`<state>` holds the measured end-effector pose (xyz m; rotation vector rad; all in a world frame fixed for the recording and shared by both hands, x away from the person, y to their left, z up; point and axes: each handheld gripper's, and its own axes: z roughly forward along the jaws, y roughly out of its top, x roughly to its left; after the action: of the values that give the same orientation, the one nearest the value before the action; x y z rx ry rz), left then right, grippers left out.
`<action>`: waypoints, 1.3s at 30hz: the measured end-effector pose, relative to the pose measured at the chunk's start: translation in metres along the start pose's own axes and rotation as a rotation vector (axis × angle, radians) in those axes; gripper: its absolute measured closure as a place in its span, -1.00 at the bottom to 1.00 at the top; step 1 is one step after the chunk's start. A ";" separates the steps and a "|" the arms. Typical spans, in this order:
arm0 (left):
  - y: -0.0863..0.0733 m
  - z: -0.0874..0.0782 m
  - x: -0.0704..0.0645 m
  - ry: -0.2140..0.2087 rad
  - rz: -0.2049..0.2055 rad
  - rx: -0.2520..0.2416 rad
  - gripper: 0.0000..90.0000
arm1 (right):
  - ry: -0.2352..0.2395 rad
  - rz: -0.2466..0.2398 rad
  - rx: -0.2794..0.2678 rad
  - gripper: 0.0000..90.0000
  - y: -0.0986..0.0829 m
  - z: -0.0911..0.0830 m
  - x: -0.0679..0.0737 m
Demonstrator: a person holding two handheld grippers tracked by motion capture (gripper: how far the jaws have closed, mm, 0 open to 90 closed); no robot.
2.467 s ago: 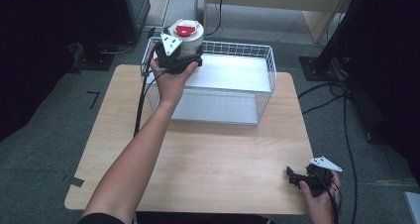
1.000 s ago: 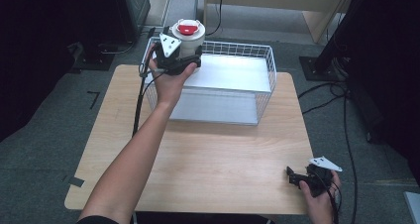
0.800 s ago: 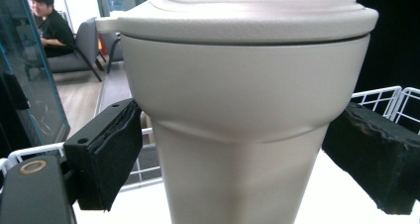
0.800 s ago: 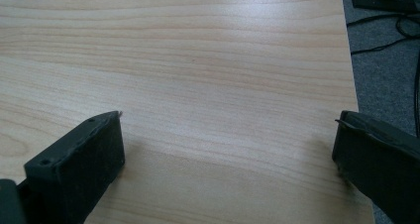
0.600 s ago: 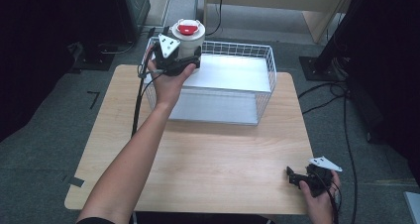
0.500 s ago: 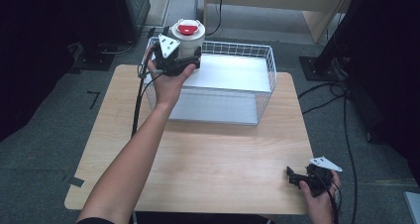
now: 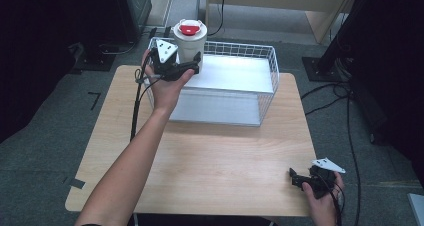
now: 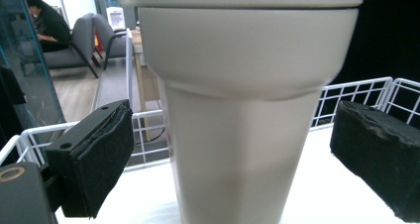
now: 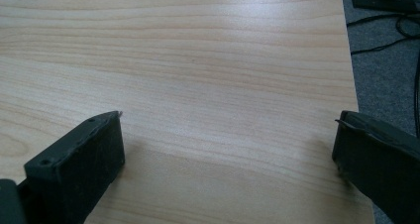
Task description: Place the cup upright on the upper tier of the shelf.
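My left tool [image 7: 192,65] sits at the cream plastic tumbler with red-centred lid [image 7: 190,36], jaws wide open on either side of it, clear gaps both sides in the left gripper view, so nothing is gripped. The tumbler [image 8: 237,100] stands upright in the white wire basket [image 7: 267,71], at the basket's 10 o'clock corner, basket at the table's [image 7: 225,151] 12 o'clock. I judge the tool is lined up mid-body for a side grasp. My right tool [image 7: 300,178] is parked at 5 o'clock, wide open, empty, out of the way. No readable labels or writing.
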<state>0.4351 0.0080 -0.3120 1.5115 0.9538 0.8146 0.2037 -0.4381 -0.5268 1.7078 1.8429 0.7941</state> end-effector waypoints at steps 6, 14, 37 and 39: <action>-0.004 -0.010 0.000 -0.004 0.013 -0.006 -0.91 | 0.000 0.001 0.000 -1.00 0.000 0.000 0.000; -0.010 -0.025 -0.002 -0.014 0.038 -0.010 -0.91 | 0.001 0.001 0.000 -1.00 0.000 0.000 0.000; -0.044 -0.080 -0.005 -0.060 0.056 -0.038 -0.91 | 0.000 0.001 0.001 -1.00 0.000 0.000 0.000; -0.046 -0.085 -0.004 -0.057 0.055 -0.038 -0.91 | 0.000 0.001 0.001 -1.00 0.000 0.000 0.000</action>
<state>0.3514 0.0438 -0.3453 1.5258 0.8531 0.8204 0.2036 -0.4381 -0.5267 1.7094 1.8432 0.7929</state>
